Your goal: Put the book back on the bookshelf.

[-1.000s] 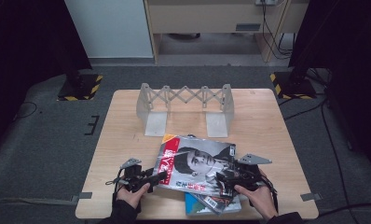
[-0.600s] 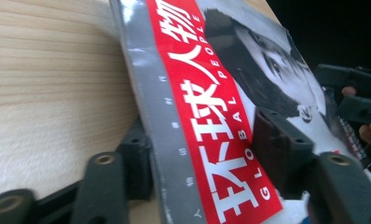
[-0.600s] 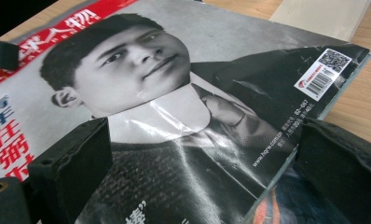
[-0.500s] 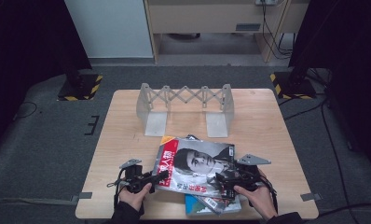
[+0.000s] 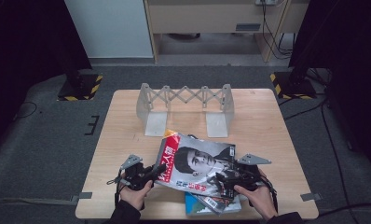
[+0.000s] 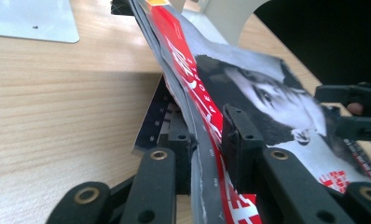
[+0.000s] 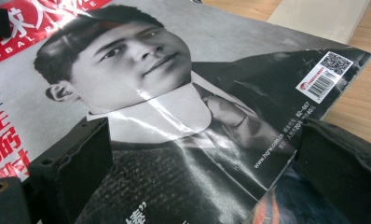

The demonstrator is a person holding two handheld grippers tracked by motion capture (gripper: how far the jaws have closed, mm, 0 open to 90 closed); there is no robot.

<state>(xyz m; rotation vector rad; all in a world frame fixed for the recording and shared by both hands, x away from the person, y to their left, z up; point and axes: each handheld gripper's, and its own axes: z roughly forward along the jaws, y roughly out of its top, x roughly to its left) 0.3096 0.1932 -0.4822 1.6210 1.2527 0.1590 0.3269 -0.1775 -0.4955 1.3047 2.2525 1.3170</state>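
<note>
A magazine (image 5: 197, 161) with a red masthead and a black-and-white portrait cover is tilted up over the table's front half. My left gripper (image 5: 154, 171) is shut on its left, red edge; in the left gripper view the jaws (image 6: 207, 126) pinch the pages of the magazine (image 6: 267, 98). My right gripper (image 5: 221, 179) hovers at the cover's lower right corner. Its jaws (image 7: 204, 140) stand wide open over the magazine (image 7: 174, 93), near the barcode. Under it lie other magazines (image 5: 207, 203), one with a blue cover (image 7: 286, 200).
A grey metal expanding rack (image 5: 186, 95) with two flat base plates (image 5: 155, 123) stands across the back of the wooden table (image 5: 127, 121). Dark floor surrounds the table. A hand holds each gripper at the front edge.
The magazine has turned and shifted slightly away from the front edge, its left side raised by my left gripper. My right gripper stays at the lower right corner.
</note>
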